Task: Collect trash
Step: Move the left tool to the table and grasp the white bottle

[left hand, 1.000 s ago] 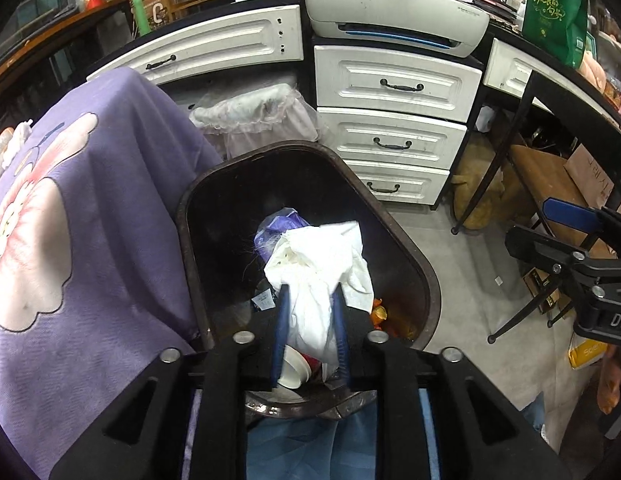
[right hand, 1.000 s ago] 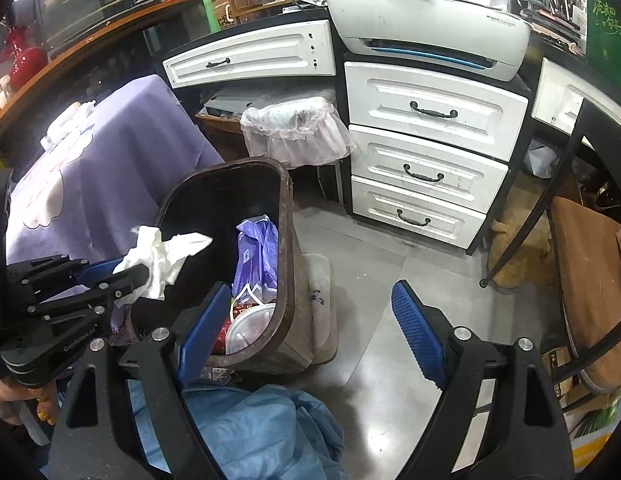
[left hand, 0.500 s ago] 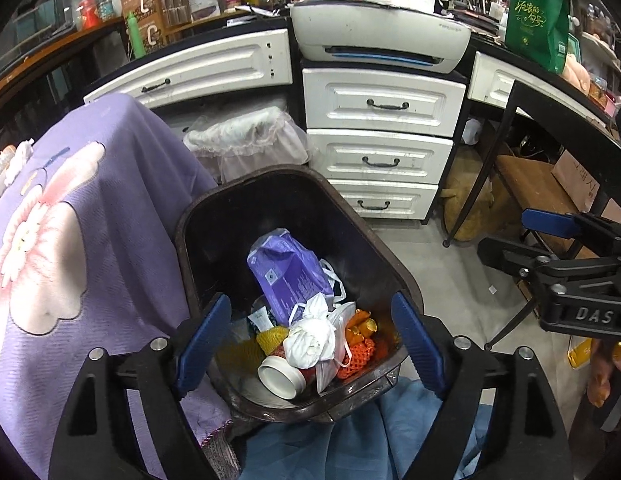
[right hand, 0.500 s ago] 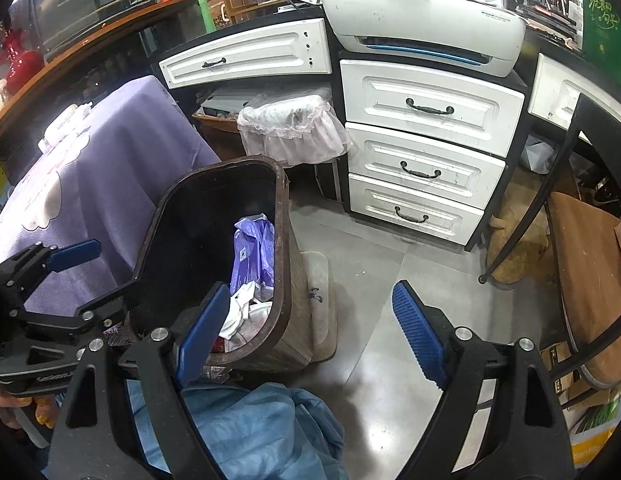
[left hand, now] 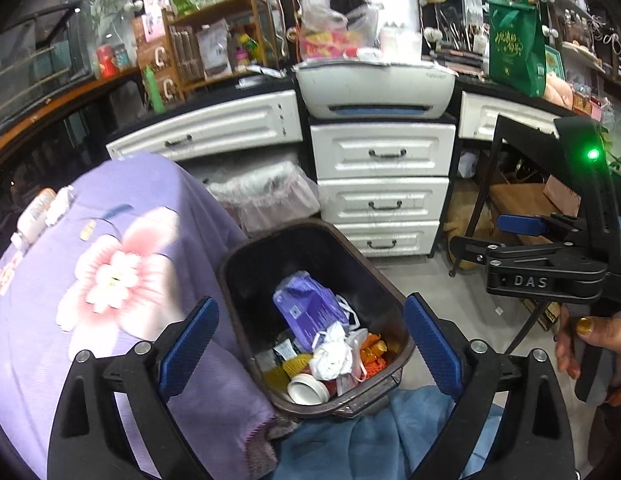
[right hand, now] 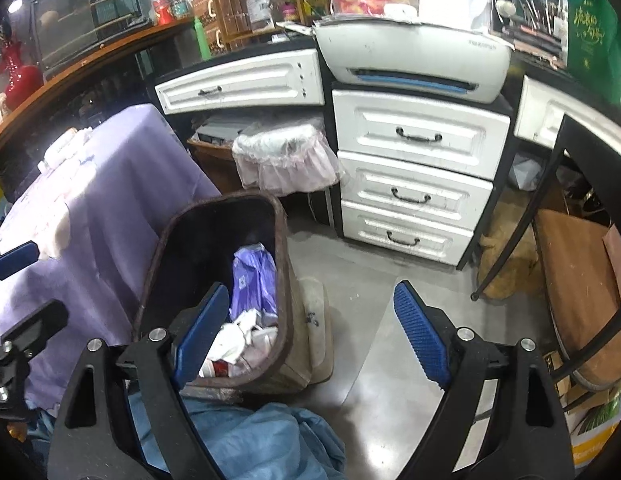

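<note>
Floor-standing bin (left hand: 310,248) — upright, long axis twd drawers (left hand: 384,184) — w/ trash.

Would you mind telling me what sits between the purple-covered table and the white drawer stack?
In the right wrist view, a stool with a frilly pink cover sits between the purple cloth and the drawers, behind the brown trash bin.

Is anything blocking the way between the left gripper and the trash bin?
Nothing visible does. The left gripper hangs open right above the trash bin, whose mouth is uncovered, with a crumpled white tissue on top of the rubbish.
</note>
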The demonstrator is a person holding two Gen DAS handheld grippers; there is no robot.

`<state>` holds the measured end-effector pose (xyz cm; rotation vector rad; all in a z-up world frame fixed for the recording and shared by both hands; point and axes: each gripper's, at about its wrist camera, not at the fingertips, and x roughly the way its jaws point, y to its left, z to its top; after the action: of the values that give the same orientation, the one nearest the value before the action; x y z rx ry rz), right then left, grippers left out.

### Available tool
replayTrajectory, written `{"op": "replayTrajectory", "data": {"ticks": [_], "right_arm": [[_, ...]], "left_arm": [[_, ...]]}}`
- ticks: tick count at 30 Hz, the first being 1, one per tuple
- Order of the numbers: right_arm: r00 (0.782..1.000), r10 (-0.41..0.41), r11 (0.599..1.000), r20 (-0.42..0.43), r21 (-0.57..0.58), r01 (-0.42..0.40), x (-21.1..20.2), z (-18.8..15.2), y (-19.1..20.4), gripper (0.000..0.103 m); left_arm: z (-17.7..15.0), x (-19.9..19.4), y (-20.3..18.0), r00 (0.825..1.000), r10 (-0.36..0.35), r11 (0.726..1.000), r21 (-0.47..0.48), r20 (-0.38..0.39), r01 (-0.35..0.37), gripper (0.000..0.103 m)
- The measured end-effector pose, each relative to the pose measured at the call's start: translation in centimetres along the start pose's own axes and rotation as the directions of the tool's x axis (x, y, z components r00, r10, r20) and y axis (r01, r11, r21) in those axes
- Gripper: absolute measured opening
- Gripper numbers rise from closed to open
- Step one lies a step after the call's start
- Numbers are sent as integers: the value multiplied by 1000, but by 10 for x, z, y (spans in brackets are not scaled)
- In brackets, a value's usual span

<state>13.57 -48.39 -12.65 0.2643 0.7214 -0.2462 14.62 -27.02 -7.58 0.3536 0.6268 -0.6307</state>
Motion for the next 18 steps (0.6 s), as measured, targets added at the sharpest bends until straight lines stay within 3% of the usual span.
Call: {"op": "replayTrajectory", "data": {"ticks": [8,13,18], "right_arm": [[992,102,992,68,-84,-97,-13,30,56,84],[972,232,962,26,-152,-226,-7,49,108,89],[959,283,931,-1,-239,-275,2,67,161,91]], "left_arm": [[12,-34,38,995,75,997,12,63,-76,97],[17,-49,76,987,137,990,10,83,-138,97],[28,-55,125,979,188,982,-11,79,-188,97]]}}
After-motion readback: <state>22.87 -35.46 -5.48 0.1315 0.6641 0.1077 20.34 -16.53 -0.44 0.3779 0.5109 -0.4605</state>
